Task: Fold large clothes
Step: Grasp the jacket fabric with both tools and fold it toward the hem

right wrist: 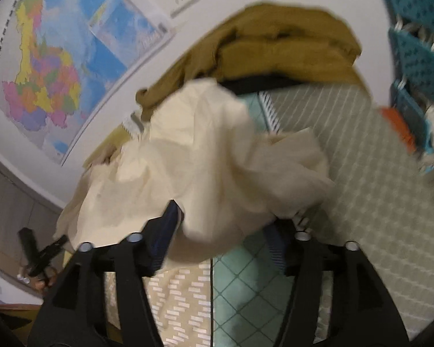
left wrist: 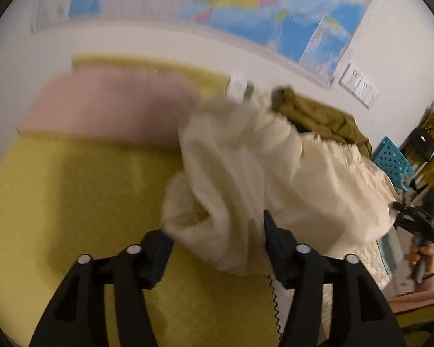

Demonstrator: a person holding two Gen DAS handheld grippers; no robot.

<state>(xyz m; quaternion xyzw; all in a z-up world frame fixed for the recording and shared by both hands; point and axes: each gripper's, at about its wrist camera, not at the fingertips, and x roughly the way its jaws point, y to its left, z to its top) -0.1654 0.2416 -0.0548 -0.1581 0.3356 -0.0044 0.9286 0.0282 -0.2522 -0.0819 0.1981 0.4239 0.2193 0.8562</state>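
A crumpled cream garment (left wrist: 246, 159) is bunched above the yellow bed sheet (left wrist: 72, 202). In the left wrist view my left gripper (left wrist: 214, 231) has its jaws wide apart, with a fold of the cream cloth hanging loosely between them. In the right wrist view the same cream garment (right wrist: 205, 150) spills between the spread jaws of my right gripper (right wrist: 224, 217), and I see no pad pressing on it. The right gripper (left wrist: 416, 222) shows at the far right, held in a hand. The left gripper (right wrist: 40, 251) shows at the lower left. Both views are blurred.
An olive garment (right wrist: 275, 37) lies behind the cream one by the wall. A pink pillow (left wrist: 110, 104) sits at the head of the bed. A green patterned quilt (right wrist: 361, 173) covers the right side. Blue perforated baskets (right wrist: 413, 57) stand at the right. A map (right wrist: 58, 57) hangs on the wall.
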